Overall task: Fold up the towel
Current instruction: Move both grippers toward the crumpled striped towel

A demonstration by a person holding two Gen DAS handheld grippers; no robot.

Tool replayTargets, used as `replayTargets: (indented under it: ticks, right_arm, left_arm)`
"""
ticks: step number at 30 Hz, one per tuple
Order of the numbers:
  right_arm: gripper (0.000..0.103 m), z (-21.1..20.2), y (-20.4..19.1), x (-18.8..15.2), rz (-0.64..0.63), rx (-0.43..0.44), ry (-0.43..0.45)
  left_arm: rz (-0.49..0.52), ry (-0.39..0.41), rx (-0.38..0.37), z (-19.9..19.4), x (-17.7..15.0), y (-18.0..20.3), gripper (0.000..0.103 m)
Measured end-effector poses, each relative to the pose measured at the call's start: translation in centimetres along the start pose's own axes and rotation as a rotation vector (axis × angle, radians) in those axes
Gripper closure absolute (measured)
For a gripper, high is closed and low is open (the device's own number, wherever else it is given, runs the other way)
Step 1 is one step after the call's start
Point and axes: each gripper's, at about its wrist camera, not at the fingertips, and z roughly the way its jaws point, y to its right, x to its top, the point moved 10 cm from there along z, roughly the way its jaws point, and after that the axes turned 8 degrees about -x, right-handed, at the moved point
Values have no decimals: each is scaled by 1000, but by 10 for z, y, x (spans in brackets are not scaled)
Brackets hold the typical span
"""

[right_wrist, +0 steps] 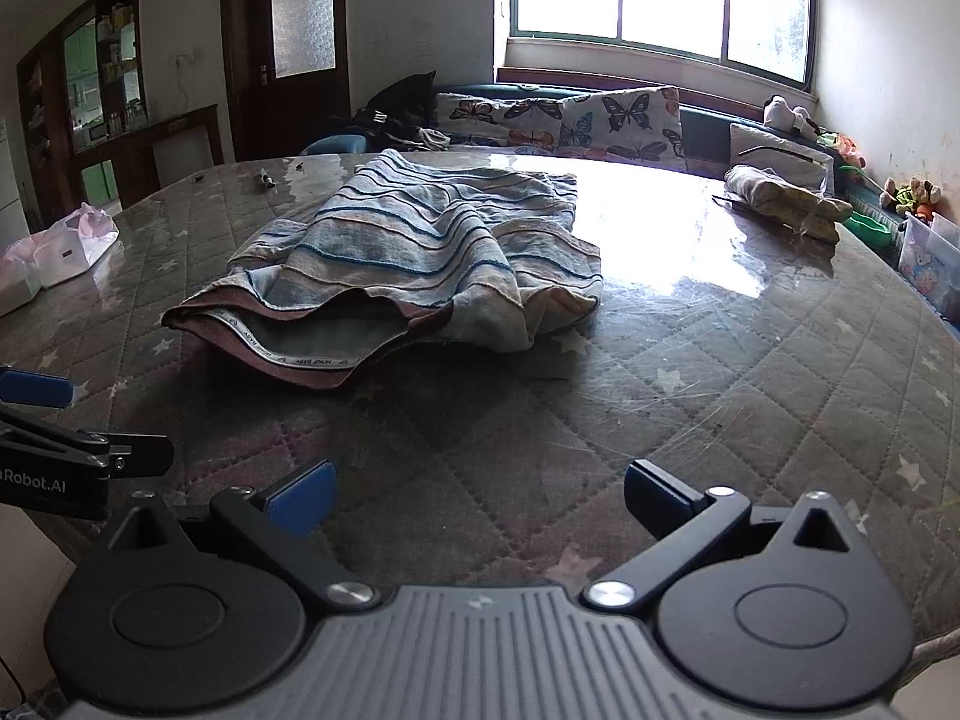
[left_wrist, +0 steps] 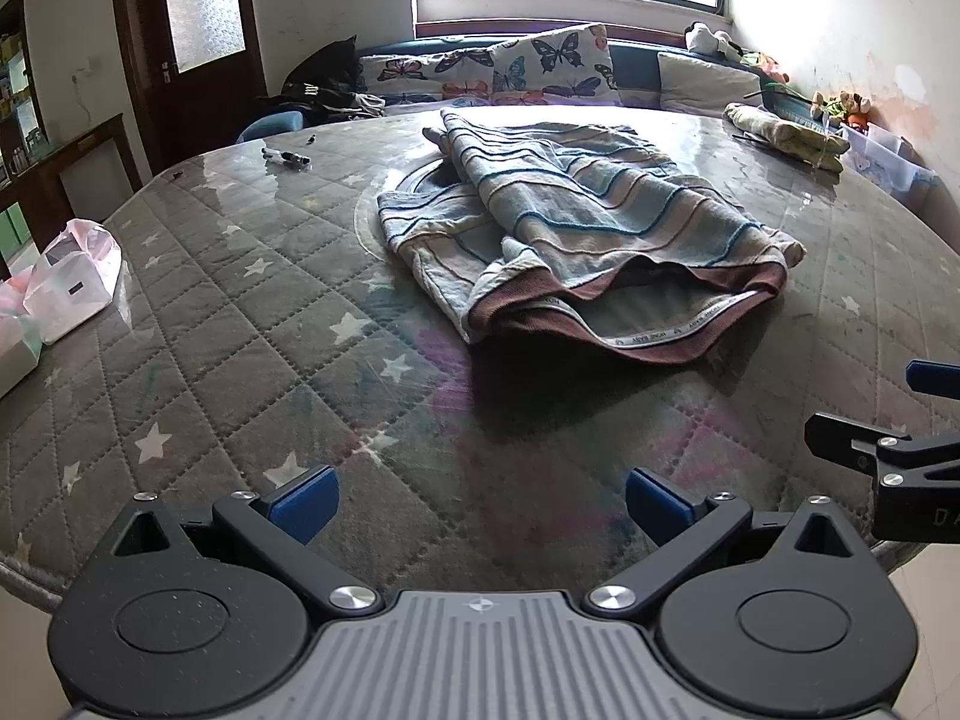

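A striped towel point(left_wrist: 576, 222) point(right_wrist: 420, 246) in blue, beige and white with a brown hem lies crumpled in a loose heap at the middle of a round table. Its near hem gapes upward like a pocket. My left gripper point(left_wrist: 480, 507) hovers over the table's near edge, open and holding nothing, well short of the towel. My right gripper point(right_wrist: 477, 501) hangs beside it, also open and holding nothing. Each gripper shows at the edge of the other's view: the right one point(left_wrist: 894, 420) and the left one point(right_wrist: 66, 420).
The table point(left_wrist: 240, 324) point(right_wrist: 750, 360) wears a grey quilted star cover under glossy plastic. A pink bag and white box point(left_wrist: 72, 282) sit at its left edge, pens point(left_wrist: 287, 157) at the back left, folded cloth point(left_wrist: 786, 135) at the back right. A cushioned bench point(right_wrist: 594, 120) stands behind.
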Motion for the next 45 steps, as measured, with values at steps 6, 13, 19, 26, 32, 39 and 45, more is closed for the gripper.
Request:
replayTargets:
  ticks: [6,13,19,26,32,39,45]
  right_arm:
    - [0,1,-2,-2,4,7,2]
    - [0,2,-4,-1,1,13,-4]
    - [0,2,-6,-1,-2,16,-8]
    - [0,4,-7,0,-5,19,-13]
    - [0,6,-8,1,-7,22,-19]
    - [0,8,-10,2,-8,25,-23]
    - [0,10,-11,3,-10,26,-30]
  left_arm:
    - [-5,-4,-2,0,-3,2,0]
    - [-4,-24,-6,6,-4,4,0]
    - [-2,-28,-7,4,-4,5,0]
    - [6,-38,-12,6,-2,6,0]
    - [8,-44,-14,7,-1,7,0]
    - [9,-50,-16,8,0,7,0]
    - [9,-54,-19,9,2,8,0]
